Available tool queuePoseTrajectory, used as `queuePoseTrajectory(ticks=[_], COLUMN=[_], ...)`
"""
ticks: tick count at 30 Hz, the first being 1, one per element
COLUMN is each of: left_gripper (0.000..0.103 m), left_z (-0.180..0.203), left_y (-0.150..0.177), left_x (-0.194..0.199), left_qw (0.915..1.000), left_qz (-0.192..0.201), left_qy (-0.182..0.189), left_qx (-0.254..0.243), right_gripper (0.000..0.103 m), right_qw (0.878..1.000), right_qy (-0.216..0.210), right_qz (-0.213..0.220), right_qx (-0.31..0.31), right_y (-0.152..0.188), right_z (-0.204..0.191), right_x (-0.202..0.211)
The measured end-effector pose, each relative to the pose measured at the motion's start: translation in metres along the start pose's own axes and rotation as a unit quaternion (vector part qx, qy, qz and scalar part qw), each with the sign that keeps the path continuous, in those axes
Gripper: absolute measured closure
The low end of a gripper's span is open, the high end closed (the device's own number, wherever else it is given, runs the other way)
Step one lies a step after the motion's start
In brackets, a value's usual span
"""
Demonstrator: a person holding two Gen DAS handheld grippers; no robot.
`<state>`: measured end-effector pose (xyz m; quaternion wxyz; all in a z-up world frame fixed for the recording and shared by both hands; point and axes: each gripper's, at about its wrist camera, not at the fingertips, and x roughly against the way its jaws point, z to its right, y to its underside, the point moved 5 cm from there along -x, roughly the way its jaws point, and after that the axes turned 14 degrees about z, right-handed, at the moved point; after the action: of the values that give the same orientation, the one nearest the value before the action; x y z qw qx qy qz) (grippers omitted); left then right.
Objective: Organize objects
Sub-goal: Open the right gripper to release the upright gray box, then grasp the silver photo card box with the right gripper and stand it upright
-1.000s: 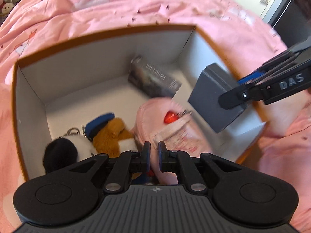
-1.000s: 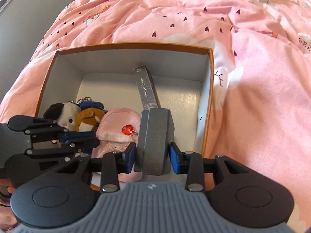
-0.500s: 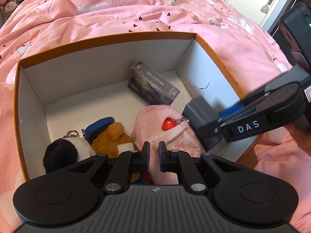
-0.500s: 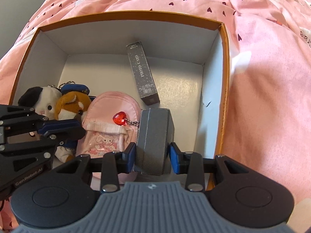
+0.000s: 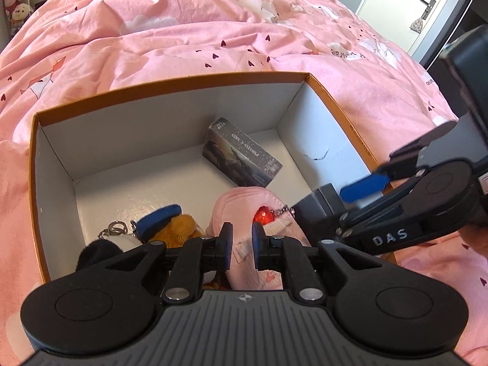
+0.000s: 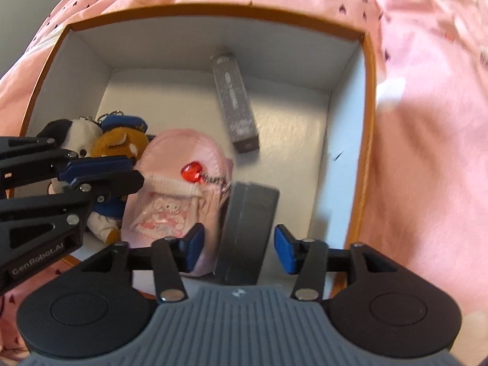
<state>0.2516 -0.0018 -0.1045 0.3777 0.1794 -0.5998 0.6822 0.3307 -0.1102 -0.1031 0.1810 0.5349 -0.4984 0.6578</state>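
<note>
An orange-rimmed white box (image 5: 170, 91) (image 6: 360, 122) sits on the pink bed. Inside lie a dark photo-card box (image 5: 241, 155) (image 6: 235, 103), a pink mini backpack with a red heart charm (image 5: 244, 204) (image 6: 183, 195), and plush keychains (image 5: 170, 225) (image 6: 100, 143). My right gripper (image 6: 238, 245) is open, its pads apart from the grey case (image 6: 247, 228) that stands between them against the backpack. The case also shows in the left wrist view (image 5: 317, 213). My left gripper (image 5: 242, 245) is shut and empty, hovering over the backpack's near end.
The pink duvet with small hearts (image 5: 213, 30) surrounds the box. A white door (image 5: 411, 9) and dark furniture are at the far right. Plush toys (image 5: 15, 6) sit on a shelf at the far left.
My right gripper lowered the grey case into the box beside the backpack and opened its jaws off it. The left gripper stayed shut in place.
</note>
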Motion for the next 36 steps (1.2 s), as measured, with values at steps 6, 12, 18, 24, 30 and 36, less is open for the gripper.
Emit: queuePoseTrajectory(ticks=[6, 12, 18, 24, 30, 36], left_gripper=[0.089, 0.089, 0.089, 0.089, 0.089, 0.089], left_z=[-0.001, -0.003, -0.008, -0.009, -0.001, 0.007], left_y=[-0.011, -0.021, -0.025, -0.025, -0.023, -0.024], left_x=[-0.005, -0.01, -0.018, -0.023, -0.022, -0.018], left_qw=[0.9999, 0.9997, 0.9996, 0.9996, 0.9998, 0.9996], left_qz=[0.004, 0.009, 0.006, 0.001, -0.001, 0.006], left_qy=[-0.006, -0.016, -0.025, -0.021, -0.01, -0.002], left_qx=[0.013, 0.013, 0.008, 0.02, 0.019, 0.026], right_gripper=[0.053, 0.058, 0.059, 0.077, 0.08, 0.08], right_qw=[0.999, 0.997, 0.997, 0.997, 0.997, 0.996], right_qy=[-0.015, -0.007, -0.023, -0.037, -0.012, 0.024], right_qz=[0.04, 0.062, 0.057, 0.056, 0.066, 0.074], right_qx=[0.032, 0.054, 0.037, 0.037, 0.049, 0.048], right_y=[-0.025, -0.057, -0.072, -0.074, -0.074, -0.065], right_z=[-0.001, -0.002, -0.001, -0.007, -0.004, 0.012], right_x=[0.008, -0.019, -0.041, -0.053, -0.047, -0.021])
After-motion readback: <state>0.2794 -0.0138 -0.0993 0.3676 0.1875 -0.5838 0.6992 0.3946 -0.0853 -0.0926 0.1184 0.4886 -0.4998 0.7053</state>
